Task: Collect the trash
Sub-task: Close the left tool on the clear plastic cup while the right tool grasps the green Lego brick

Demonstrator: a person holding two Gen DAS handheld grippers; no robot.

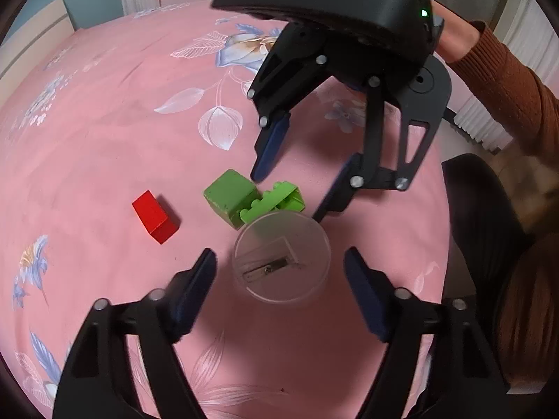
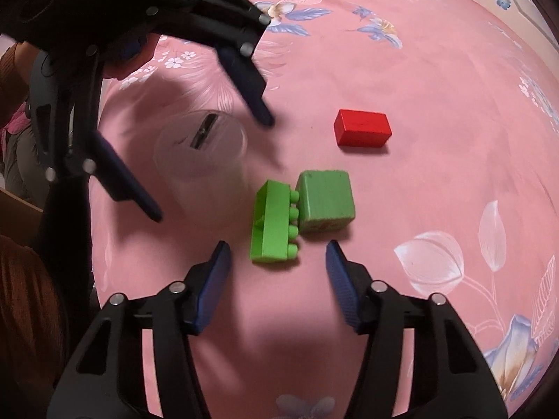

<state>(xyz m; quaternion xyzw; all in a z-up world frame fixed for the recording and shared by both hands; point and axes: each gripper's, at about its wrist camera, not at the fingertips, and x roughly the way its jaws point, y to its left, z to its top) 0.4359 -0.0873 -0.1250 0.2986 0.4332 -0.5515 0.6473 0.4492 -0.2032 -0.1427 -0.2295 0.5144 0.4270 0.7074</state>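
Over a pink floral bedspread (image 1: 104, 111), the left gripper (image 1: 279, 272) spreads around a clear cup (image 1: 281, 262) already holding one small sharpener (image 1: 269, 265), while the right gripper (image 2: 277, 262), also spread, nears one green studded brick (image 2: 274, 223), beside one green cube (image 2: 326, 200) and one red block (image 2: 361, 128), all three uncollected.

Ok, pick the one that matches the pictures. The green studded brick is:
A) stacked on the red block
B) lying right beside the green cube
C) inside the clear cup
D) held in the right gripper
B: the green studded brick lies on the pink sheet with its studs against the green cube, outside the clear cup, away from the red block; the right gripper is open.
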